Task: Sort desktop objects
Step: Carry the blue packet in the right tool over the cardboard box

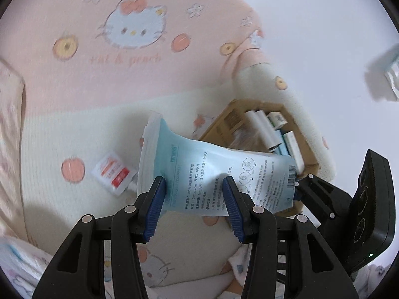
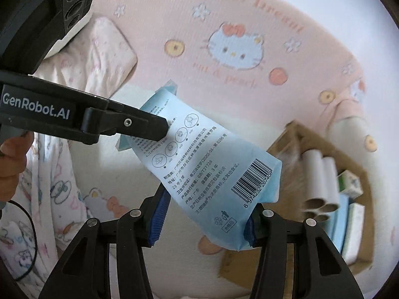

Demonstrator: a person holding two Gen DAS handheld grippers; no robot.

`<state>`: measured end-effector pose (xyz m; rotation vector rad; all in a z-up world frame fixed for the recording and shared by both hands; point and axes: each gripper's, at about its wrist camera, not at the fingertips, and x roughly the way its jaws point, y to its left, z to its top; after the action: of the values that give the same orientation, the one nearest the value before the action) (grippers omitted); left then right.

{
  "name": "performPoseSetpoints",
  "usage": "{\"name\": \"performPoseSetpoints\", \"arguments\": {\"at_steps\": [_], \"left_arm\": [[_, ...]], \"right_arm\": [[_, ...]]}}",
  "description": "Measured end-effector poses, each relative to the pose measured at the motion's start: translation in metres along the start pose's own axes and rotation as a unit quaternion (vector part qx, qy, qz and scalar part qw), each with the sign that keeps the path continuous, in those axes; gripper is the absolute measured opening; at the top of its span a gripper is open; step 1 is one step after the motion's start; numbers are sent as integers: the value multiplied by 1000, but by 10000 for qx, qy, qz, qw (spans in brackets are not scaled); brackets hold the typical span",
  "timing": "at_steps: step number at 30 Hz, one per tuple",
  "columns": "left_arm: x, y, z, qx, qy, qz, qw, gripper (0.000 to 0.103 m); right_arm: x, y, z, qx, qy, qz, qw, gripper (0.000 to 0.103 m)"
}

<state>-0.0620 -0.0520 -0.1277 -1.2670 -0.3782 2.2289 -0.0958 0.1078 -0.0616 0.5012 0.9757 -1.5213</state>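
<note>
A light blue soft pack with printed text and a barcode (image 1: 212,174) (image 2: 199,169) hangs in the air above the bed. My left gripper (image 1: 194,191) is shut on one side of it; its black finger also shows in the right wrist view (image 2: 139,125) pressed on the pack. My right gripper (image 2: 207,211) is shut on the barcode end of the same pack. Its black body shows at the right of the left wrist view (image 1: 324,194). A cardboard box (image 1: 289,134) (image 2: 359,174) lies beyond the pack, holding white rolls and small cartons.
A small white and red sachet (image 1: 113,172) lies on the pink and cream Hello Kitty blanket (image 1: 99,79) left of the pack. White paper tubes (image 2: 319,182) and cartons fill the box. A patterned pillow (image 2: 99,57) lies at the left. A white wall stands behind.
</note>
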Motion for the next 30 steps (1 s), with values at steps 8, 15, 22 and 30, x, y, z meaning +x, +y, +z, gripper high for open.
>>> {"name": "performPoseSetpoints", "arguments": {"at_steps": [8,15,22,30], "left_arm": [[3,-53,21,493,-56,11,9988,52],[22,-101,30,852,128,116,9962,52],[45,-148,37,1170,276,236,9925,52],[77,-201,55,1361,429,70,9897,52]], "right_arm": [[-26,-42,-8,138,-308,-217,9992,49],[-44,-79,-27,299,-409,-249,9984,49],[-56,-124,-44,345,-373,-15,9987,49],[-65,-193,-61,590,-245,288,9975,49]]}}
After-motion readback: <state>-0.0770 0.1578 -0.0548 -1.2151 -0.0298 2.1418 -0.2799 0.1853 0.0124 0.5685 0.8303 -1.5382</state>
